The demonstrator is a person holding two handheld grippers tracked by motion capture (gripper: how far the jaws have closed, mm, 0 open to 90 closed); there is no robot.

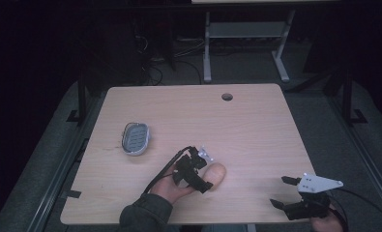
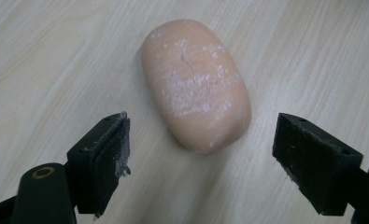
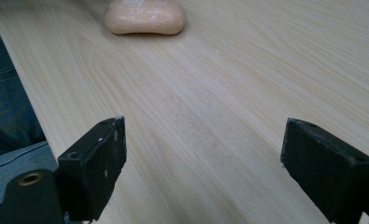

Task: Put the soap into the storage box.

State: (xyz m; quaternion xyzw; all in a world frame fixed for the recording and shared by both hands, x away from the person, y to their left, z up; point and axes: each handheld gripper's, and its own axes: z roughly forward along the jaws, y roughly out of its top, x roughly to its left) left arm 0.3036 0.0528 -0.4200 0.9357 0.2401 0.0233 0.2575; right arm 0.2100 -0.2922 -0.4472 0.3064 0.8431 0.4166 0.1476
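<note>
A peach bar of soap [image 1: 216, 174] lies flat on the wooden table [image 1: 256, 125], near the front edge. My left gripper [image 1: 203, 170] is open just left of it. In the left gripper view the soap [image 2: 196, 79] lies lengthwise just ahead of the open left gripper [image 2: 202, 135], its near end reaching between the pads [image 2: 102, 158] without touching them. My right gripper [image 1: 283, 192] stands open at the front right corner with nothing in it. In the right gripper view the soap [image 3: 145, 17] lies far ahead of the open right gripper [image 3: 203, 140].
An oval grey soap dish [image 1: 135, 138] with a slotted insert sits on the left of the table. A round cable hole [image 1: 227, 96] is near the far edge. The white legs of another desk [image 1: 208, 48] stand on the floor beyond.
</note>
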